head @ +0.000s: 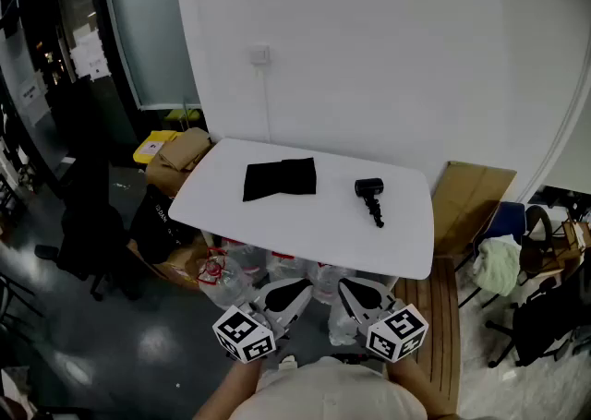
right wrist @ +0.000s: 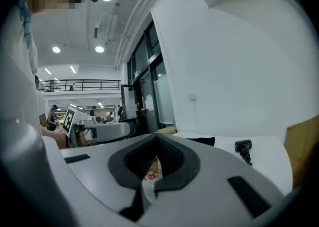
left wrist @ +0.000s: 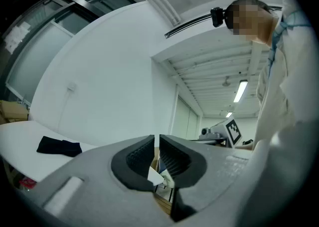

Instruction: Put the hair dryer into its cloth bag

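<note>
In the head view a black cloth bag (head: 280, 178) lies flat on the left half of the white table (head: 305, 224). The black hair dryer (head: 370, 195) lies to its right, apart from it. Both grippers hang below the table's near edge, well short of either thing. My left gripper (head: 294, 291) (left wrist: 156, 138) is shut down to a thin slit with nothing in it; its view shows the bag (left wrist: 59, 146) far left. My right gripper (head: 355, 291) (right wrist: 156, 138) is shut and empty. Its view shows the hair dryer (right wrist: 243, 147) and the bag (right wrist: 202, 141) on the table ahead.
Cardboard boxes (head: 175, 158) stand at the table's left end and a flat cardboard sheet (head: 469, 197) leans at its right. Clear plastic bottles and bags (head: 231, 270) are heaped under the table. A dark chair (head: 92, 234) stands far left, wooden boards (head: 445, 317) lie right.
</note>
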`<state>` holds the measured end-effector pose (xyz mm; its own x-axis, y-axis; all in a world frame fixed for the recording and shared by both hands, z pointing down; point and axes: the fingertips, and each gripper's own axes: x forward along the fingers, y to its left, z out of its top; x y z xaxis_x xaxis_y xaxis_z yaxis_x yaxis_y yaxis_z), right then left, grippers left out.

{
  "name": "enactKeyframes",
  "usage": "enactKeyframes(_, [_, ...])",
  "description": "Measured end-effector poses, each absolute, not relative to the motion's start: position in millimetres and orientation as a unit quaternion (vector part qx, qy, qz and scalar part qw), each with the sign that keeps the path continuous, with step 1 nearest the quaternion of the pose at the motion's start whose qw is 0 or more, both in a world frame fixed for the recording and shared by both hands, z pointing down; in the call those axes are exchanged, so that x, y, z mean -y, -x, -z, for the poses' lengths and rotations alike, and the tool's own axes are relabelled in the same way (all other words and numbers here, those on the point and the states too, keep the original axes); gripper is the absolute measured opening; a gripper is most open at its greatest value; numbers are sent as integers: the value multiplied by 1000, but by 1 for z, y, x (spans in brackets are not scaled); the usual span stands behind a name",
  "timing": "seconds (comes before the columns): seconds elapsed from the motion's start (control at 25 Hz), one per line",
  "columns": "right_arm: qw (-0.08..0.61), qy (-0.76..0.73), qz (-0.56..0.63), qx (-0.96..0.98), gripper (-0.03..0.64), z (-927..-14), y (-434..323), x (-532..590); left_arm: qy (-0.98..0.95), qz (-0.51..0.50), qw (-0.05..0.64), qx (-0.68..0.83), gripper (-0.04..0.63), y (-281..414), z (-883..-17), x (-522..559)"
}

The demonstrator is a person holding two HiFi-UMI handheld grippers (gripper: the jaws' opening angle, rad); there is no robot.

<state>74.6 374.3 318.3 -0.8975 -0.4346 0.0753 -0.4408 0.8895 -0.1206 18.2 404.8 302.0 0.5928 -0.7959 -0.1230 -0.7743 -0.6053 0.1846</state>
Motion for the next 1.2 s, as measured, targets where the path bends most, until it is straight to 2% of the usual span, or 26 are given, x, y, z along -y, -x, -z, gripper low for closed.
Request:
enactKeyframes(0.44, [41,-229,-89,969,15,-333,-29,-355,-887,102,79,444,35,33,-314,-390])
enactKeyframes(0.88, [10,-228,-120,966,18,-338,31,-335,-896,96,99,421,35,95,-332,-366])
enactKeyframes(1.2, [32,-246,-119,961,18,-348,40,-324,-896,114,120,412,35,114,-343,-350])
